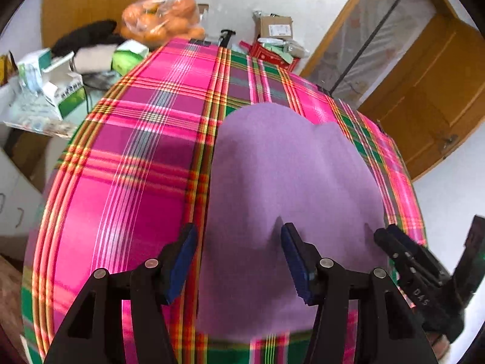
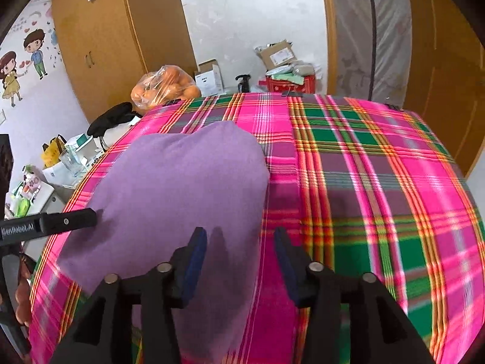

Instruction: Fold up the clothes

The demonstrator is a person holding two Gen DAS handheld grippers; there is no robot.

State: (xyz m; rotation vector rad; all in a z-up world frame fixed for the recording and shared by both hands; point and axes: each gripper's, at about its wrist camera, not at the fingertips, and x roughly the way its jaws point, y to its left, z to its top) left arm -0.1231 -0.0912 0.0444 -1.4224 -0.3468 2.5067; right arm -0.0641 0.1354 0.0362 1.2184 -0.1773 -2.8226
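Purple garment (image 1: 291,188) lies flat on the plaid tabletop (image 1: 145,157). Left gripper (image 1: 239,261) and right gripper (image 2: 241,261) both hover over its near edge, jaws spread, holding nothing.

"genrobot.ai" on left gripper (image 2: 48,226)

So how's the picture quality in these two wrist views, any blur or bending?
Left wrist: fisheye bows the plaid tablecloth; the orange bag is smeared by motion. Right wrist: the purple garment is soft-edged, with finger shadows on it.
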